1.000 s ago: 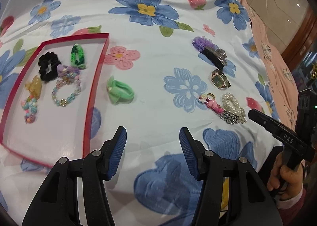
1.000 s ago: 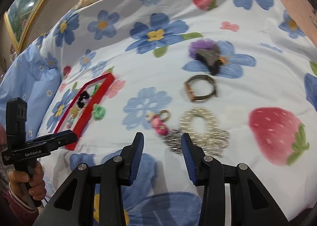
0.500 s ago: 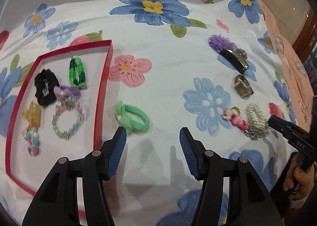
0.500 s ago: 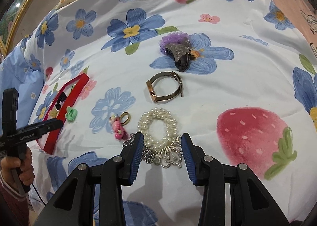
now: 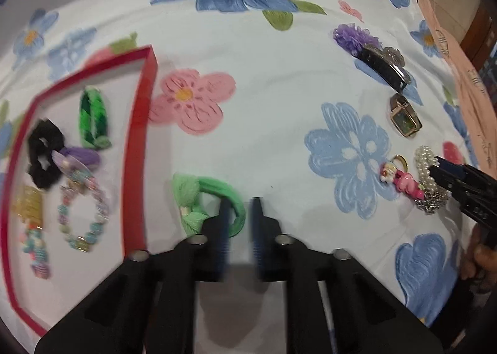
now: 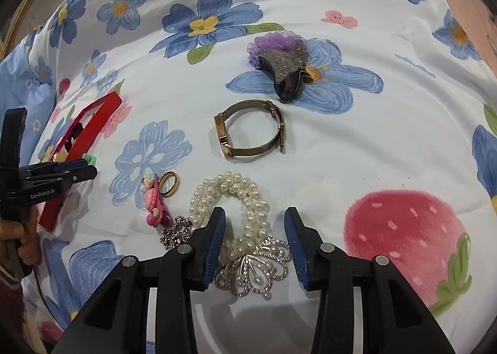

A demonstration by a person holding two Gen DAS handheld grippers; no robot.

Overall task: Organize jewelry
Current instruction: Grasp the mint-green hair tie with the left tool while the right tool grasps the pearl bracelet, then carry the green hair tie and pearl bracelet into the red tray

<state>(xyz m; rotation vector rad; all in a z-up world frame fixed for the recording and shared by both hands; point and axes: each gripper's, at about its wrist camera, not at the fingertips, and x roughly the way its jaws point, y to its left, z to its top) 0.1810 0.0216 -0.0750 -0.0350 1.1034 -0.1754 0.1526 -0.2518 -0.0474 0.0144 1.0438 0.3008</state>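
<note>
On the bed (image 5: 264, 142), the tray (image 5: 136, 149) sits at the left, holding hair ties and a beaded bracelet (image 5: 84, 217). A hair tie (image 5: 205, 198) lies just right of it. Far right, running far to near: hair clip (image 5: 382, 65), watch (image 5: 405, 117), then seemingly a ring charm (image 5: 400, 177) left of the pearl bracelet (image 6: 230, 198).

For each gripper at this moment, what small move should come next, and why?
Probably lift the left gripper: its narrowed jaws pinch the green hair tie's band beside the red tray. The right gripper, still open, straddles the pearl bracelet and should then close.
</note>
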